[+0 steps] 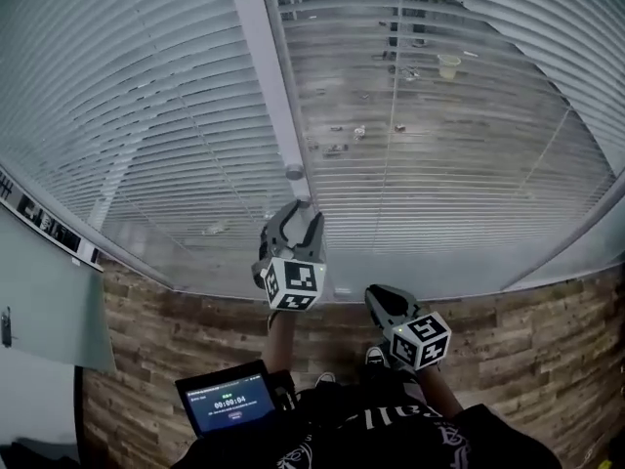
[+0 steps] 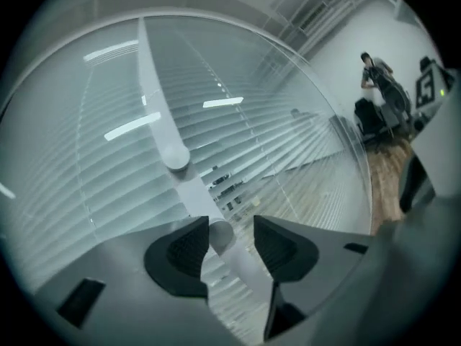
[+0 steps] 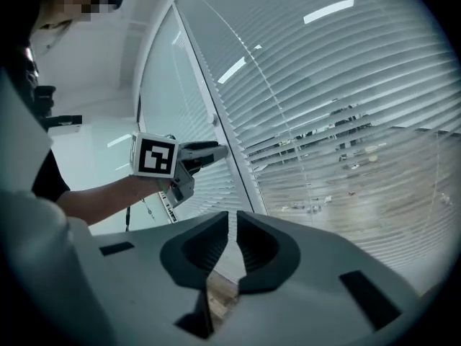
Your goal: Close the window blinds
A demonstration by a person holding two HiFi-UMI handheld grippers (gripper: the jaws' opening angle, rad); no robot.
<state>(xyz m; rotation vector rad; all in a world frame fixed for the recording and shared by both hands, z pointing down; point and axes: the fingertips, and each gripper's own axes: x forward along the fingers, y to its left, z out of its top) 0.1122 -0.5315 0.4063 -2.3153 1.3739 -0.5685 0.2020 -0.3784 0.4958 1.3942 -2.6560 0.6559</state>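
Nearest you, a lit screen (image 1: 231, 402) sits by your lap. Window blinds (image 1: 146, 96) hang over both panes beside a white post (image 1: 262, 57), slats tilted enough that the outside shows through at right. Your left gripper (image 1: 297, 213) is up at the post, jaws apart, a white rod's rounded end (image 2: 220, 236) loose between them; your right gripper (image 1: 381, 299), lower, is nearly closed on nothing.

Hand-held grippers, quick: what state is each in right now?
Left hand-held gripper: open, white wand end between its jaws, not clamped.
Right hand-held gripper: closed, empty.
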